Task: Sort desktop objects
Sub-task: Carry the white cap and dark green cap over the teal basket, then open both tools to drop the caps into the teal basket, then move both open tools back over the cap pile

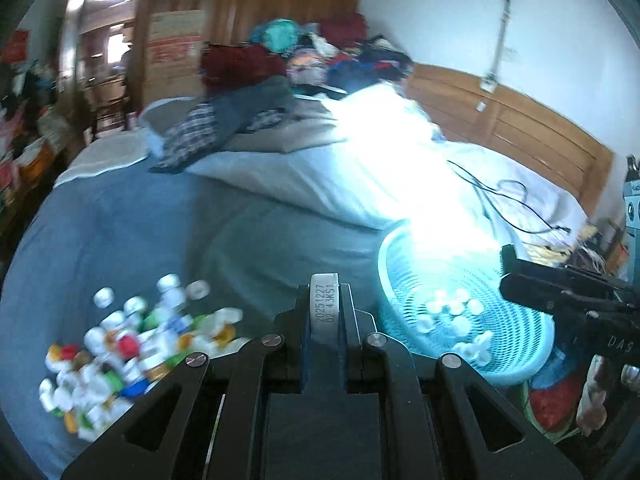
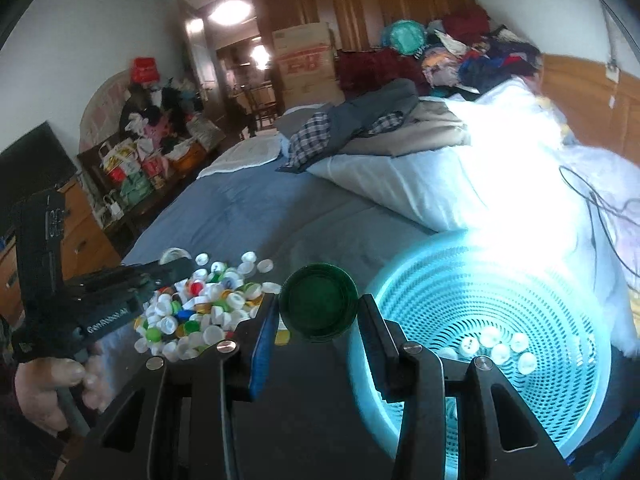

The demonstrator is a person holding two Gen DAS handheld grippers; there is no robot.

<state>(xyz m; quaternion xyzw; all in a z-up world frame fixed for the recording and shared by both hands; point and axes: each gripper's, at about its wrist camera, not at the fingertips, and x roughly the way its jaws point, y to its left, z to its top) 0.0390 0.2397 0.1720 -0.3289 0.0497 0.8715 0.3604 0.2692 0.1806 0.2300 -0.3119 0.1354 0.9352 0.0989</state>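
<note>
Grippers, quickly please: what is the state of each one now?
Left gripper: closed on a white cap, held edge-on.
Right gripper: a green cap sits between its fingers, apparently gripped.

A blue-grey bed (image 2: 256,208) carries a white quilt (image 2: 420,184), a plaid garment (image 2: 308,140) and black cables (image 1: 504,196). Clothes are piled (image 2: 472,56) near the wooden headboard (image 1: 516,120). Cardboard boxes (image 2: 306,60) stand by the doorway, beside a cluttered shelf (image 2: 148,152).
</note>
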